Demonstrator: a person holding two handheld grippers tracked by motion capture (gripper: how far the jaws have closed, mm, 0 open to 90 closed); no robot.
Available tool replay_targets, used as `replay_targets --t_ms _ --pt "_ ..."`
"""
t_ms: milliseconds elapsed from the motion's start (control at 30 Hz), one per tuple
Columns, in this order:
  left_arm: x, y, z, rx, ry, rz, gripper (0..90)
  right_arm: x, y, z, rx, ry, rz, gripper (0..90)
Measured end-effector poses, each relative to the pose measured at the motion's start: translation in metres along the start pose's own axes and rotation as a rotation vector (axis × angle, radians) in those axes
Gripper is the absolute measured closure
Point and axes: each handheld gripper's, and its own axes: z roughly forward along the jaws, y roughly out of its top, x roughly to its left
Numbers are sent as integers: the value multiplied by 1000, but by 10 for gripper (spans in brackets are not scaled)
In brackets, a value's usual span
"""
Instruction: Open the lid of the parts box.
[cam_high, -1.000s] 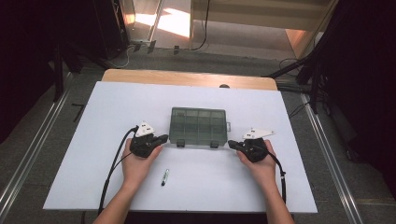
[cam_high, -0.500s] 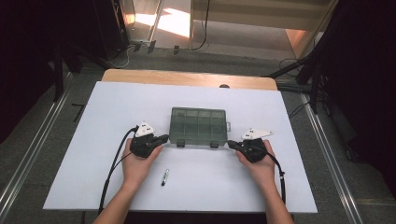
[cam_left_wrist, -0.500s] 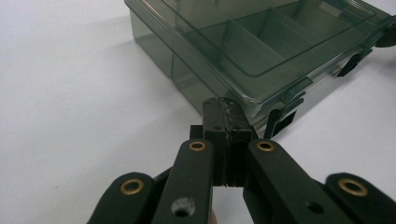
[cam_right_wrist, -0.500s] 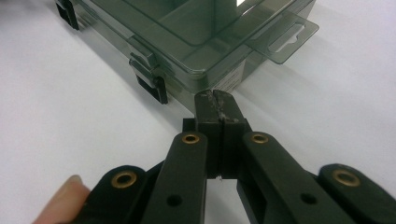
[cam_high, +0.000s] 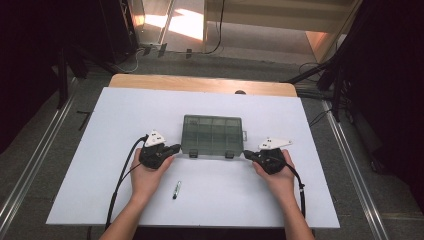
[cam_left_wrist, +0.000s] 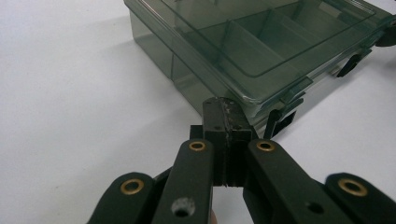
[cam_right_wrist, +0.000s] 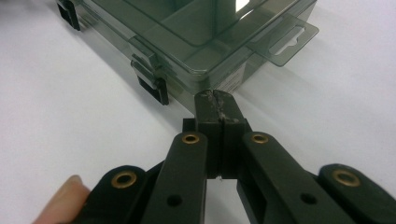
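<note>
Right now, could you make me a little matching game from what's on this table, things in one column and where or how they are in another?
Things:
1. plastic box
2. pen
3. left gripper
4. wooden strip

Descriptions:
A. lies near the person's left hand
B. far edge of the table
C. lid closed, mid-table
D. jaws shut, at the box's left front corner

Pairs: 1-C, 2-A, 3-D, 4-B

The organizer box (cam_high: 212, 134) is of smoky green transparent plastic, flat and rectangular, with inner dividers that make several compartments. Its lid is closed, with two dark latches on the near long side and a hang tab on the right end. It lies flat at the middle of the white bench (cam_high: 100, 125)
</note>
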Motion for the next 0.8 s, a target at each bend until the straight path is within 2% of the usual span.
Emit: replay_targets --t_ms 467,800 --pt "0 0 0 -5 -4 0 900 0 2 -2 -17 6 4 900" --pt "0 1 -2 -14 -4 3 900 3 6 -8 -59 7 10 900"
